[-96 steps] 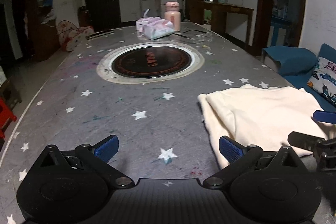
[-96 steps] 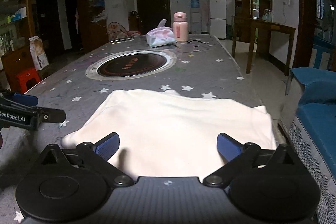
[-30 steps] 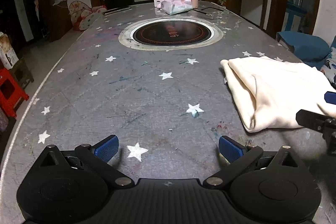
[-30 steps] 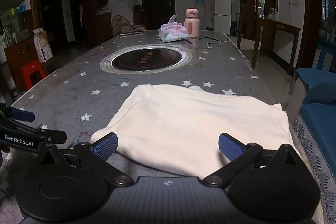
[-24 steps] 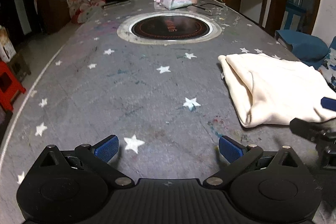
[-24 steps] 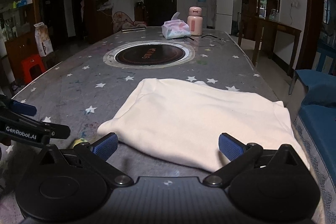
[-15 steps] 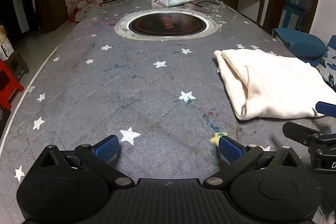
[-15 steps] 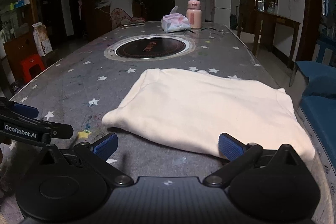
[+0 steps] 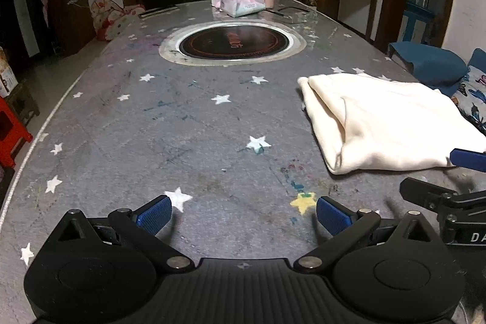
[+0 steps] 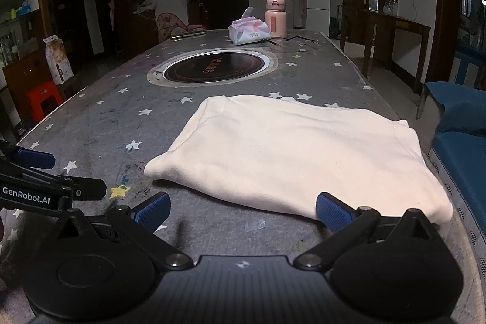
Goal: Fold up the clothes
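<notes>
A cream garment (image 10: 291, 151) lies folded into a flat rectangle on the grey star-patterned table (image 10: 106, 117). In the left wrist view the same cream garment (image 9: 382, 123) lies to the right, its folded edge facing me. My right gripper (image 10: 243, 211) stands open just short of the garment's near edge, nothing between its blue pads. My left gripper (image 9: 243, 213) is open over bare table, left of the garment. Each gripper shows at the edge of the other's view: the right gripper (image 9: 449, 181) and the left gripper (image 10: 45, 172).
A round dark cooktop (image 10: 212, 66) is set into the table's middle. A tissue pack (image 10: 249, 32) and a pink bottle (image 10: 275, 18) stand at the far end. A blue sofa (image 10: 461, 123) lies right of the table, a red stool (image 10: 41, 99) to the left.
Both grippers have drawn back toward the table's near edge, away from the garment. The garment lies still and folded.
</notes>
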The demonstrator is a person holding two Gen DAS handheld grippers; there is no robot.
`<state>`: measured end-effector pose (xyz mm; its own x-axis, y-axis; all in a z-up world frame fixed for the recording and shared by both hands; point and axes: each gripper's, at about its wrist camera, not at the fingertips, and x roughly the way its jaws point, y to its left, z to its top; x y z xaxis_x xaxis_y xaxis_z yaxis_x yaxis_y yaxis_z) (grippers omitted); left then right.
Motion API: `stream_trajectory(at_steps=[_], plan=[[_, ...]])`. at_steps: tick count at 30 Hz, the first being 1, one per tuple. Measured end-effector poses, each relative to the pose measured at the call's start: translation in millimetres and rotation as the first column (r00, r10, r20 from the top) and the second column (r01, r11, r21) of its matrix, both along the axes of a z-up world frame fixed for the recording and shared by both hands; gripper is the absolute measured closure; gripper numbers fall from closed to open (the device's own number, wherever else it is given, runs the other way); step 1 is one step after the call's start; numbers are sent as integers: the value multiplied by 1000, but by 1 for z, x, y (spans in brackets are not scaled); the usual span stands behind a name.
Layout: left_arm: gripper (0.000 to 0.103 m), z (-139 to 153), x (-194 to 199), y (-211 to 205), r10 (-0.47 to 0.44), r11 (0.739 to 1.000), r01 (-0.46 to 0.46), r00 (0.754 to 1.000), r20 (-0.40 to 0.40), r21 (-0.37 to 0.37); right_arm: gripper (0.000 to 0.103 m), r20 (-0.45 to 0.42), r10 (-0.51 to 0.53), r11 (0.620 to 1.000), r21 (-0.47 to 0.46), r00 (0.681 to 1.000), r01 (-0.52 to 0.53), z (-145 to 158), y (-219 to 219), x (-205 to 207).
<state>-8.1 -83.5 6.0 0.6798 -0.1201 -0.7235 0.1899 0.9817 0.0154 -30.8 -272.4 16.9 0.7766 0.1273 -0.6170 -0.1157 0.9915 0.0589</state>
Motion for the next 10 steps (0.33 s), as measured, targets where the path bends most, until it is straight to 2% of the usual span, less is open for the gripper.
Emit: stream_trajectory(at_steps=[10], plan=[[0,0,1,0,8,1000,-8,1000,1,-12,0,1,-2,1000,9,1000,2,0,1,-3]])
